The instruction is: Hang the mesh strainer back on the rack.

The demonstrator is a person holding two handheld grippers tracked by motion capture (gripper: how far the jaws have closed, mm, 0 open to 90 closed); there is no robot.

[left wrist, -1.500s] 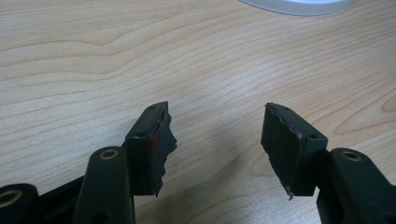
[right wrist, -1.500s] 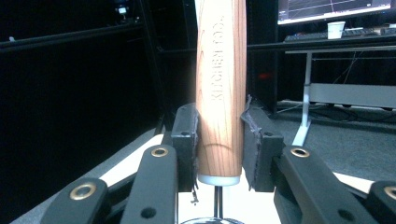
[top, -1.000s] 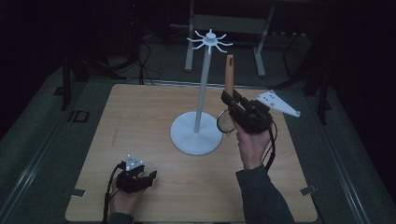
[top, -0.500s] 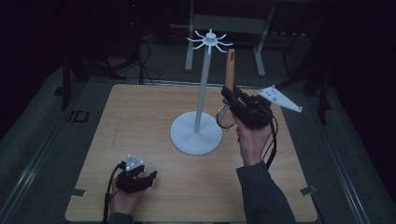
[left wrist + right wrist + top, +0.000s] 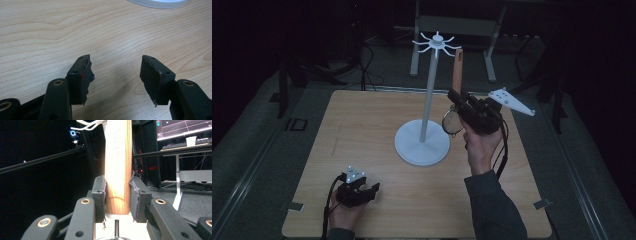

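Note:
A white stand (image 5: 428, 100) with a round base and hook arms (image 5: 437, 42) at its top rises from the middle of the wooden table (image 5: 362, 130). Just right of its pole, my right gripper (image 5: 459, 100) is shut on a utensil's wooden handle (image 5: 457, 70), which points up beside the hook arms. The utensil's round metal ring (image 5: 452, 123) hangs below the jaws. In the right gripper view the pads clamp the handle (image 5: 117, 170) on both sides, with my right gripper (image 5: 117, 195) upright. My left gripper (image 5: 369, 192) rests near the front left edge, open (image 5: 115, 77), with bare wood between its jaws.
The stand's base edge (image 5: 160, 2) lies well ahead of the left jaws. A grey metal frame (image 5: 452, 25) and cables (image 5: 362, 65) sit on the floor behind the table. A monitor (image 5: 182, 127) and desk stand far off in the right gripper view.
My right gripper has risen slightly with the utensil, bringing the handle's top closer to the hook arms. The left gripper has stayed where it was.

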